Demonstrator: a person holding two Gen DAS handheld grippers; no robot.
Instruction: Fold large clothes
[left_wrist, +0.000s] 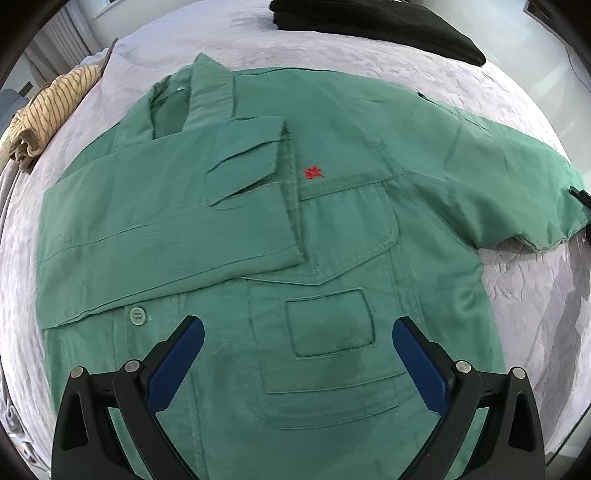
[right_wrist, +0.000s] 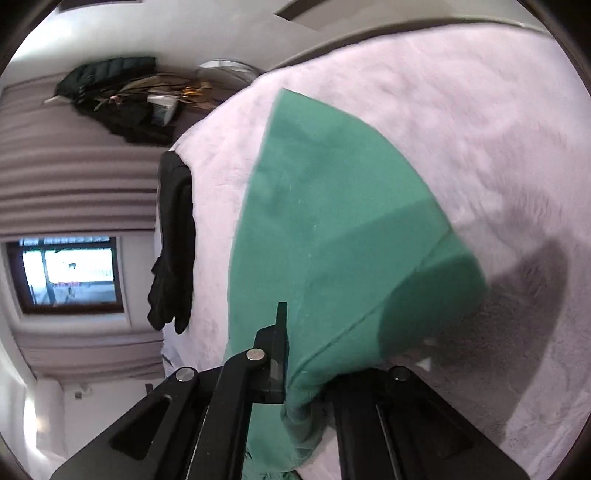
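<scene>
Right gripper (right_wrist: 295, 354) fingers pinched on the free sleeve (right_wrist: 332, 240) of the green shirt (left_wrist: 332, 229); cloth runs forward from them over the bed (right_wrist: 461, 110). We judge its fold goes inward, toward the body. Left gripper (left_wrist: 297, 350) fingers spread, empty, above the chest pocket (left_wrist: 330, 323). Other sleeve (left_wrist: 166, 229) lies across the chest.

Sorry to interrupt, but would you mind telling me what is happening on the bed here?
A person with a handheld gripper in each hand is folding a green shirt spread on a pale bedspread. One sleeve is already folded across the chest. The right gripper is shut on the other sleeve, out to the side. The left gripper hangs open above the shirt's front, holding nothing. Dark clothes and a striped garment lie at the bed's edges.
</scene>
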